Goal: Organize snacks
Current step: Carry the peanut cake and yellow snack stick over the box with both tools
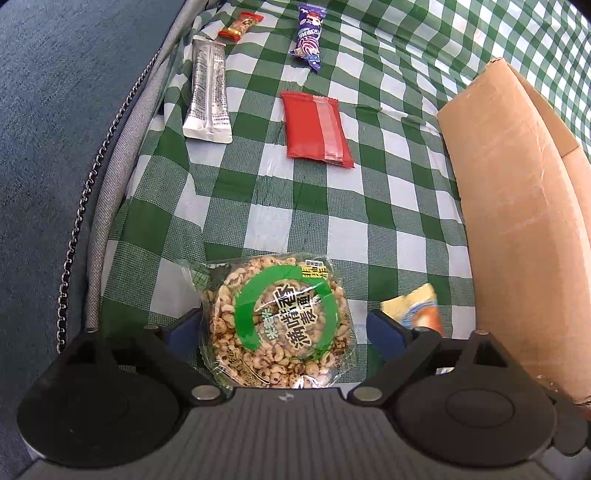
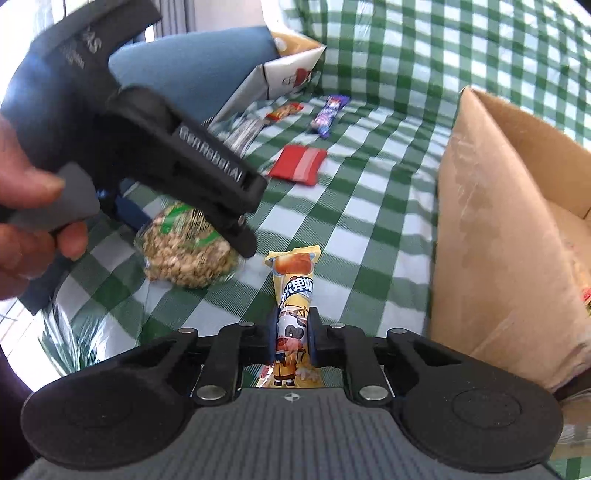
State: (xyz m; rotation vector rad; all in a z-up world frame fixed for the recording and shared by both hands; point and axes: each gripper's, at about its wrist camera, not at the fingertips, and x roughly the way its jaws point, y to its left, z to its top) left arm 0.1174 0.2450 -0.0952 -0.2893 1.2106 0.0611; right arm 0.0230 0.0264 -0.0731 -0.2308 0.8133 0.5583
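Note:
My left gripper (image 1: 284, 325) is open, its blue pads on either side of a round puffed-grain cake pack with a green ring label (image 1: 277, 321), lying on the green checked cloth; a gap shows at the right pad. The pack also shows in the right wrist view (image 2: 188, 247) under the left gripper's body (image 2: 147, 147). My right gripper (image 2: 293, 338) is shut on a yellow cartoon-cow snack stick (image 2: 293, 295), whose tip shows in the left wrist view (image 1: 413, 306). A cardboard box (image 1: 517, 221) stands at the right, also in the right wrist view (image 2: 498, 240).
On the cloth farther off lie a red packet (image 1: 316, 129), a silver stick packet (image 1: 208, 92), a purple wrapper (image 1: 308, 35) and a small red-orange candy (image 1: 240, 26). A blue cushion (image 1: 55, 129) borders the left. A printed carton (image 2: 288, 74) stands at the back.

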